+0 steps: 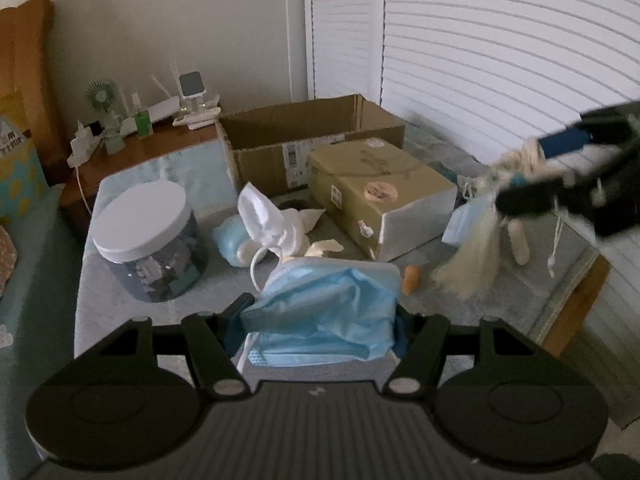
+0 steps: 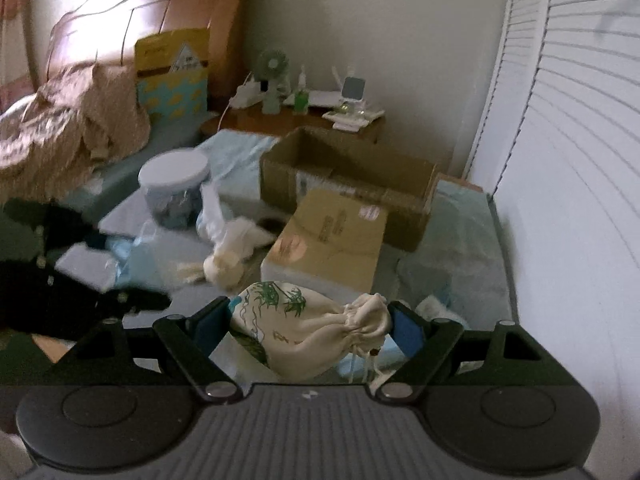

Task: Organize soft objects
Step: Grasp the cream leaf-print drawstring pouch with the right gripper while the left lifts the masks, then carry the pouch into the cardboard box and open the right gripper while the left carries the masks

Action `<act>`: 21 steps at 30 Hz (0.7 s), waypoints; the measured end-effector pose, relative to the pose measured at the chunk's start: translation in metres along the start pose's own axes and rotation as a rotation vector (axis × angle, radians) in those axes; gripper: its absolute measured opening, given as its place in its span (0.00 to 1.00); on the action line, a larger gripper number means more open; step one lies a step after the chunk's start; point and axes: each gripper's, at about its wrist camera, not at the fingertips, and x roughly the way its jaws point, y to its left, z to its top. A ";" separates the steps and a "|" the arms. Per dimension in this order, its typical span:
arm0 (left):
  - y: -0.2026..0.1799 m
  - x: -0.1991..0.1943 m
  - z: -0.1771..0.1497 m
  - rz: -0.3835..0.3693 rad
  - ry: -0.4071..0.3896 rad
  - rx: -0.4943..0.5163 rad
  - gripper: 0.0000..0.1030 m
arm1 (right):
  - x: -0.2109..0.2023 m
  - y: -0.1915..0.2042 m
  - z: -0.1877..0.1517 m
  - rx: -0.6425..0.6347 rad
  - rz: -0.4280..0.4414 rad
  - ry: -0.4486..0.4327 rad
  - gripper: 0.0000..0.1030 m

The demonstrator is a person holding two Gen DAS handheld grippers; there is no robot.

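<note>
Little writing can be read: the closed tan box (image 1: pixel 376 196) carries small stickers and a faint printed drawing on its top, and the open cardboard box (image 1: pixel 304 136) behind it bears a white shipping label with a barcode, all too small to make out; a yellow and blue package (image 2: pixel 172 76) leaning on the headboard (image 2: pixel 160 12) has a triangle mark and unreadable print. The left tool (image 1: pixel 320 320) points forward and downward over the grey-covered surface (image 1: pixel 132 320), and its blue-padded fingers (image 1: pixel 402 340) are pressed on a crumpled blue face mask (image 1: pixel 324 304), which bulges between them just above the surface. The right tool (image 2: pixel 310 328) is angled down likewise, with its jaws fairly wide and clamped on a cream drawstring pouch (image 2: pixel 312 328) printed with green bamboo leaves and a few dark characters that are too blurred to read; the pouch's gathered neck lies against the right finger, and its cord hangs below. In the left wrist view that tool appears at the right edge, blurred, with a pale tassel dangling beneath it. On the surface lie a white-lidded jar (image 1: pixel 152 240), a white fabric bundle (image 1: pixel 272 224) just beside the tan box, and another blue mask (image 1: pixel 464 224) near the box's right end.
</note>
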 end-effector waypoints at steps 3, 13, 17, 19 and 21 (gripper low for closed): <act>0.003 -0.004 0.002 0.008 -0.015 0.007 0.64 | -0.004 -0.009 0.015 0.033 0.015 -0.011 0.85; 0.016 -0.008 0.007 0.017 -0.045 -0.009 0.64 | 0.000 -0.033 0.070 0.103 0.037 -0.052 0.85; 0.021 -0.007 0.011 0.021 -0.054 -0.019 0.64 | 0.011 -0.041 0.097 0.095 0.023 -0.069 0.85; 0.023 -0.006 0.012 0.023 -0.058 -0.027 0.64 | 0.018 -0.045 0.113 0.095 0.018 -0.084 0.85; 0.026 -0.003 0.014 0.029 -0.058 -0.036 0.64 | 0.027 -0.050 0.131 0.097 0.019 -0.095 0.85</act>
